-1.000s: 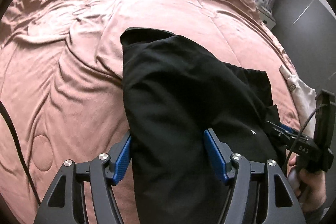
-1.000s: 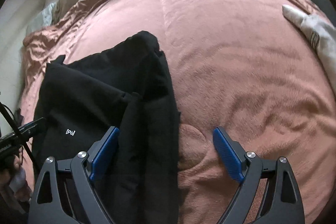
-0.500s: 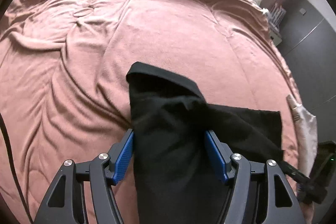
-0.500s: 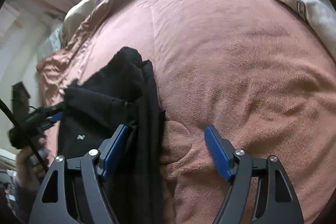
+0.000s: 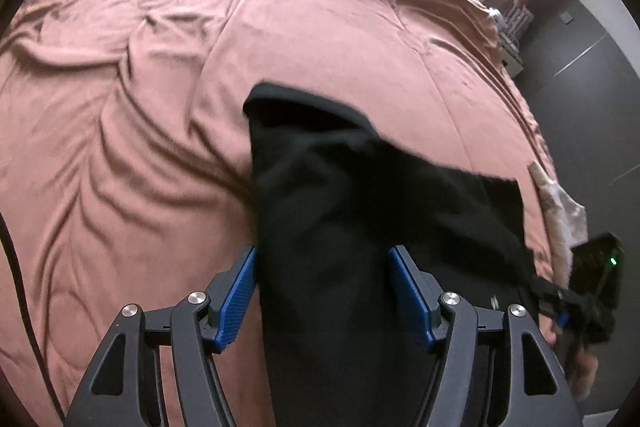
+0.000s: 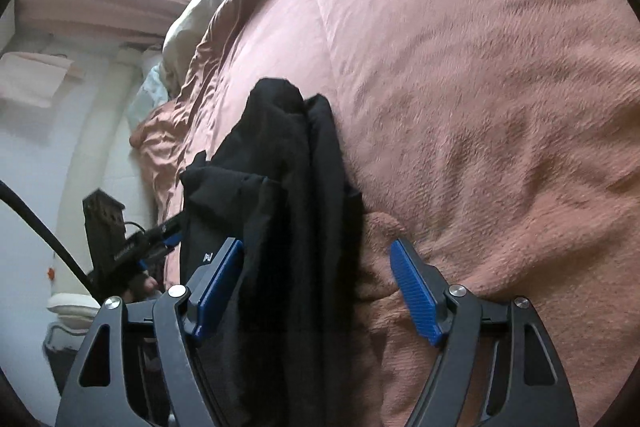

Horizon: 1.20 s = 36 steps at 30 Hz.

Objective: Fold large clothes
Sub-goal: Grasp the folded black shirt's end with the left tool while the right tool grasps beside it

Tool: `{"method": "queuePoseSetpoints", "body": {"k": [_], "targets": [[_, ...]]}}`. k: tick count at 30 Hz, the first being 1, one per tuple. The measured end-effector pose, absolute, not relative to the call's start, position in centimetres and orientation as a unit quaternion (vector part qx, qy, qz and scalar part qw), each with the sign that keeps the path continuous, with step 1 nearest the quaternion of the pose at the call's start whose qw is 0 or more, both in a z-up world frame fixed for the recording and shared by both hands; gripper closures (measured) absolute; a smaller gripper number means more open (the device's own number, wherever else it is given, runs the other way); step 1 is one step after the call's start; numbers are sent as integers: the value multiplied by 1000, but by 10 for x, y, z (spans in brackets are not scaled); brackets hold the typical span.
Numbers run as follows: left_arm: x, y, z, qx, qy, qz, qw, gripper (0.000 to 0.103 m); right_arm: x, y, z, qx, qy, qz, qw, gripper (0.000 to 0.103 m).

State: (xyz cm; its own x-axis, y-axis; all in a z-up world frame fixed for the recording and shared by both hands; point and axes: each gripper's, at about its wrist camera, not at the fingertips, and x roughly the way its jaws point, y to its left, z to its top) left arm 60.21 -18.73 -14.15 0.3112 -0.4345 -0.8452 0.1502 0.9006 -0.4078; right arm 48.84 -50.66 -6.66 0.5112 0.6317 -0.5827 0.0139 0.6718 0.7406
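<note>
I had the black garment (image 5: 340,227) bunched lengthwise on the pink duvet (image 5: 140,107), near its front edge, so it could be laid out for folding. My left gripper (image 5: 322,291) stood with its jaws apart, the cloth filling the whole gap between the blue pads (image 5: 408,295); whether they truly pinched it I could not tell. My right gripper (image 6: 316,291) was also apart, the garment draped against its left pad only, the other pad over bare duvet, so it held nothing firmly. A pale cloth (image 5: 560,203) lay at the duvet's right edge, beyond the garment.
</note>
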Motion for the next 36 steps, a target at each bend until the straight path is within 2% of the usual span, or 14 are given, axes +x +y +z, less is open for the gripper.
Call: {"method": "queuePoseSetpoints", "body": {"k": [7,21,22,23,24,28,31,36], "targets": [[570,-179,-150,-146,569,-213,781,35,498,-517,-72,372,462,226,773,26],[570,-188,-151,-139,569,-217,781,37,537,-502,-81,358,482,248,761,26],[569,-188,-150,-141,568,-216,782,40,538,-501,-82,356,482,249,761,27],[568,-186,-149,-142,566,-214,784,41,533,-502,-81,353,481,249,763,29],[566,-184,-147,-142,564,-213,785,44,531,-500,-79,346,478,253,767,45],[562,-178,-141,-145,559,-208,789,55,520,-494,-76,335,470,261,774,77],[556,-174,-132,-147,552,-208,794,62,509,-493,-65,326,455,262,786,86],[541,-167,-108,-151,529,-213,808,70,483,-485,-41,310,423,261,810,89]]}}
